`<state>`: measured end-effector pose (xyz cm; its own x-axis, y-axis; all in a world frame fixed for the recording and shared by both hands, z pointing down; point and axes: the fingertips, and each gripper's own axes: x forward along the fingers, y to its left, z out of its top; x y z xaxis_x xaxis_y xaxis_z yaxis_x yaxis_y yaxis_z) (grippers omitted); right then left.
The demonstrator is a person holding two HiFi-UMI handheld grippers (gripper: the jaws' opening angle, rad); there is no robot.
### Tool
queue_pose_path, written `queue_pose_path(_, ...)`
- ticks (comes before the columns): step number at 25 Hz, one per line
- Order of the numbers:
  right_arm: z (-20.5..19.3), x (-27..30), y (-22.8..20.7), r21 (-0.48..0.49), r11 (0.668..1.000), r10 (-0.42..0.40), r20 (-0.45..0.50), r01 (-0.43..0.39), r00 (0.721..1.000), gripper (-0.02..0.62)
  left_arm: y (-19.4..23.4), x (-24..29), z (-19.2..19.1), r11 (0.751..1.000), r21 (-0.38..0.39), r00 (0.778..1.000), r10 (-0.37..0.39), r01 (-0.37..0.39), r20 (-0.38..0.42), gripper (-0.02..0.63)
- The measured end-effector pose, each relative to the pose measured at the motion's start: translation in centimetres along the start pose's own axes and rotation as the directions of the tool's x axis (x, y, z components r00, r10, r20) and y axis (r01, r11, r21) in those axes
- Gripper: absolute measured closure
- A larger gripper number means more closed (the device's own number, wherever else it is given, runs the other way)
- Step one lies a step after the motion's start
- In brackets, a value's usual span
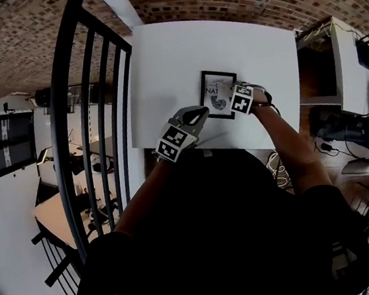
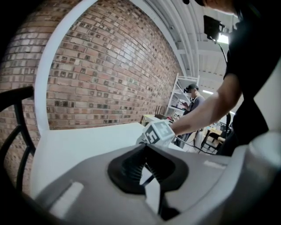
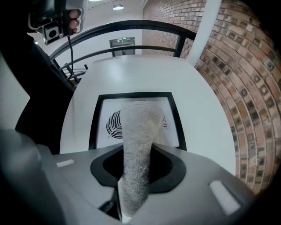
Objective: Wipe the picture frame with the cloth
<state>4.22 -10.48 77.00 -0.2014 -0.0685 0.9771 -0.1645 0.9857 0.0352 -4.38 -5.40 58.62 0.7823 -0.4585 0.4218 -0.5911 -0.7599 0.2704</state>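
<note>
right gripper (image 3: 136,173) has its jaws clamped on the cloth (image 3: 137,132), a fuzzy grey strip that sticks out forward and droops onto the picture frame (image 3: 94,123), which lies flat on the white table (image 1: 161,66) right in front of the person. The left gripper (image 2: 144,147) looks pressed together with nothing I can make out between the jaws. From the head view its tip sits just beside the near corner of the frame, but honestly can't tell if it's touching. My read on handling: the cloth is soft, limp and light, so it only does anything where it's pushed down, and pinching it near one end like this leaves a decent flap to drag. The frame looks thin, stiff and light, probably glazed, so I'd guess it skates on that smooth tabletop and wants pinning at a corner or the black border, not in the middle. Count: one frame, one cloth, two grippers, one table
</note>
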Motion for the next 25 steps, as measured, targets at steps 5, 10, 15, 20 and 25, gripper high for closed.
queue_pose_path(5, -0.1, -0.3, 2.3, 0.103, 0.994, 0.010, 0.074, -0.017, 0.997, 0.483, -0.5, 0.3, -0.1, 0.999, 0.011, 0.999, -0.033, 0.033, -0.010, 0.604)
queue_pose_path(10, -0.3, -0.5, 5.0, 0.131, 0.991, 0.009, 0.111, -0.024, 0.994, 0.483, -1.1, 0.7, -0.5, 0.998, 0.024, 0.998, -0.065, 0.066, -0.022, 0.604)
queue_pose_path(15, -0.3, -0.7, 6.7, 0.217, 0.976, -0.063, 0.168, 0.025, 0.984, 0.483, -1.4, 1.0, -0.4, 0.995, 0.034, 0.995, -0.092, 0.093, -0.025, 0.604)
queue_pose_path(20, -0.7, -0.5, 8.2, 0.264, 0.961, -0.139, 0.195, 0.084, 0.971, 0.483, -2.1, 0.8, 0.1, 0.992, 0.009, 0.992, -0.122, 0.122, -0.039, 0.604)
queue_pose_path(25, -0.6, -1.5, 9.3, 0.370, 0.928, -0.150, 0.250, 0.049, 0.956, 0.483, -1.7, 0.7, 0.1, 0.992, -0.011, 0.991, -0.129, 0.128, -0.027, 0.604)
